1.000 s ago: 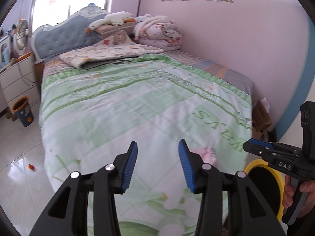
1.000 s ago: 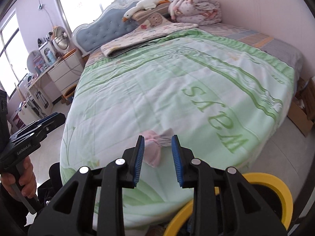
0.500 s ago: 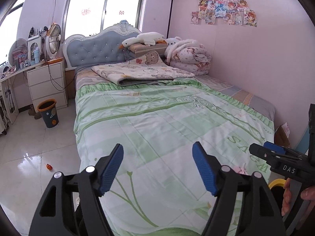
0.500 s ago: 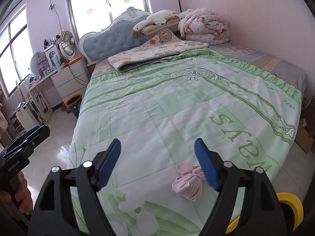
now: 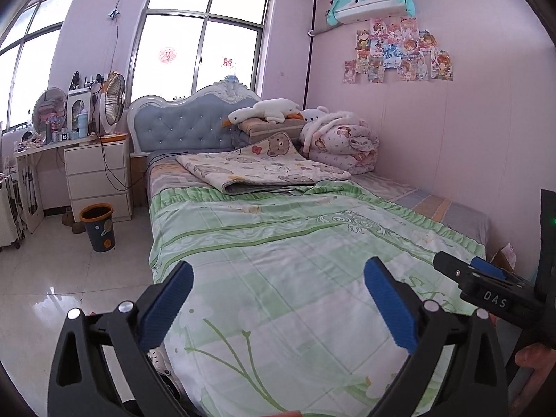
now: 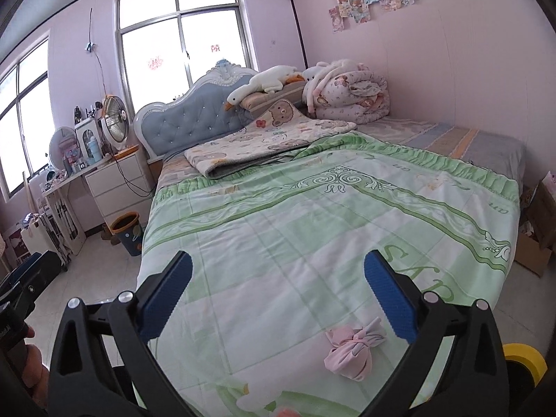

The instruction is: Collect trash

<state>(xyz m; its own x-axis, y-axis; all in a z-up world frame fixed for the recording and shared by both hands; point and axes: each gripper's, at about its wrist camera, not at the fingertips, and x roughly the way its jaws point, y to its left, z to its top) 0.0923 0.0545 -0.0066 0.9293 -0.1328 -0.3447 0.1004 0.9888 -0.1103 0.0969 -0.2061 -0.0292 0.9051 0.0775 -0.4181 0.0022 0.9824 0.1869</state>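
Two tools, and I have both spread as wide as they go with nothing between the pads; their jaws have just been opening. My left tool (image 5: 278, 299) looks up the bed (image 5: 312, 243) from its foot edge, over bare green bedspread. I see nothing on that side to pick up, so reaching from there risks a blind close on the cover alone, bunching it. My right tool (image 6: 278, 295) frames the pink knotted bundle (image 6: 351, 351), which lies on the bedspread near the foot edge, toward the right corner, just inside my right pad but not touching it. It looks soft and light. If I come down off-centre, the pad could nudge it off the edge, or pinch the bedspread along with it and drag the cover. The yellow-rimmed bin (image 6: 524, 358) sits below that right corner, mostly hidden, so I judge a drop could miss its rim. The orange-rimmed bin (image 5: 99, 227) stands well apart by the drawers.
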